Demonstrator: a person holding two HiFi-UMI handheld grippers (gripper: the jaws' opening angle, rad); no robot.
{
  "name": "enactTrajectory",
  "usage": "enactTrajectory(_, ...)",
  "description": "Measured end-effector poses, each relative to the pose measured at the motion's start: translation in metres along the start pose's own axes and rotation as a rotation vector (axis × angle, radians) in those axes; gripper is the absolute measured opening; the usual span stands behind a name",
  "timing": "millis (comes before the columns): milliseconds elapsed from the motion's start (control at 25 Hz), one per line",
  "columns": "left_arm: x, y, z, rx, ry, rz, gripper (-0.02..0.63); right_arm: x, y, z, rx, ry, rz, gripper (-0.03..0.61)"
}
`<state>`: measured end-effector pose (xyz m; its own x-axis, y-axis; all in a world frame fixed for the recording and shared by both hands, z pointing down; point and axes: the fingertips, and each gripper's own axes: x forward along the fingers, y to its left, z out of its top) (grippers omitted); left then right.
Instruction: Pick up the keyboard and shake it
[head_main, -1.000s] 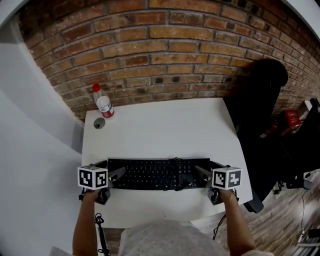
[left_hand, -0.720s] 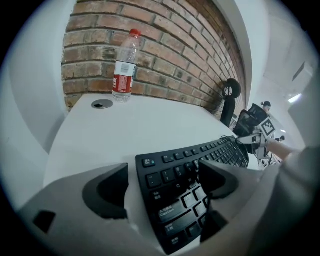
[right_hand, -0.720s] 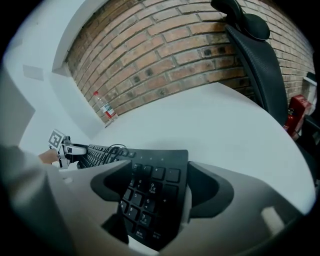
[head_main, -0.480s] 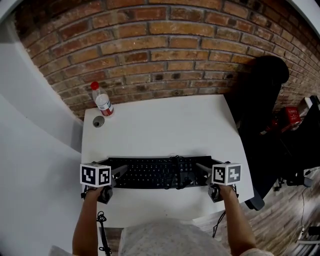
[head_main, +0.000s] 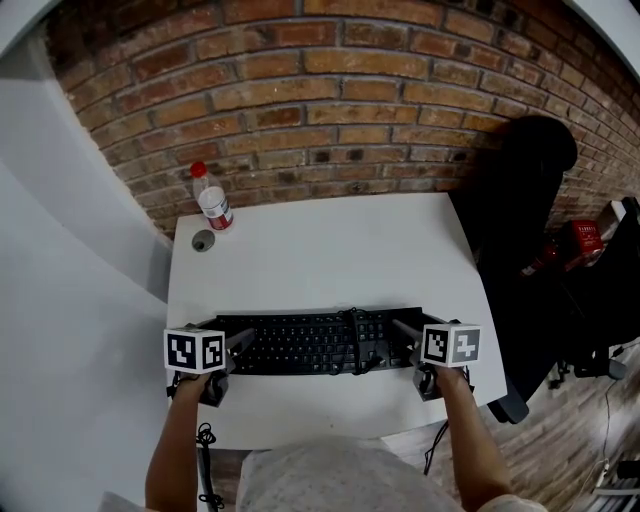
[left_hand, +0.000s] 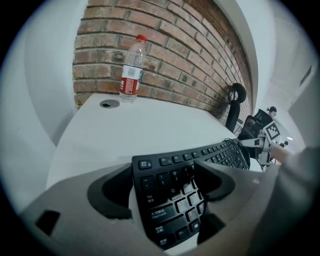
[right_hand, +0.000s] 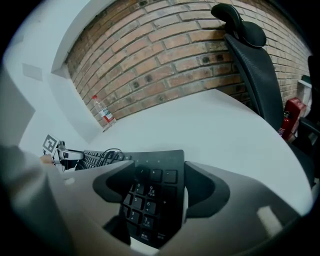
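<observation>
Left gripper (left_hand: 165, 167) first: its fingers (left_hand: 215, 177) have just been closing and stand wide, astride the left end of the keyboard (head_main: 310, 345). A sliver of white counter (head_main: 320, 260) shows between one finger and the keyboard's edge, so no squeeze. The right gripper (right_hand: 159, 167) tells the same story. Its fingers (right_hand: 205, 187) have just been narrowing and remain wide, with the number pad between them. The keyboard hasn't budged from a second ago and lies flat on the counter near the person's edge.

The fingers are dark, matte, scooped pads on grey bodies. The keyboard is matte black plastic with low flat keys and pale legends, and a black cable (head_main: 355, 335) is looped over its right half. The counter is smooth and white. Beyond the keyboard's left end, a clear plastic bottle (head_main: 212, 200) with a red cap stands by the rough brick wall (head_main: 330, 110).

Both forearms reach in from below the keyboard. Each gripper slants down and inward at one end of it, marker cube on top.
</observation>
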<state>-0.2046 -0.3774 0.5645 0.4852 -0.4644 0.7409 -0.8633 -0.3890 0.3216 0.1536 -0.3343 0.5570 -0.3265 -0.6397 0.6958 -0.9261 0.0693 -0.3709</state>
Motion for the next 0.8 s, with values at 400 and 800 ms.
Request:
enactTrajectory(400, -0.023, -0.004, 0.005, 0.007, -0.078, 0.056, 0.362, -0.013, 0.01, 0.011, -0.06, -0.043, 0.018, 0.319)
enactTrajectory(800, -0.044, -0.009, 0.007, 0.022, -0.151, 0.101, 0.356, -0.025, 0.022, 0.02, -0.12, -0.095, 0.042, 0.318)
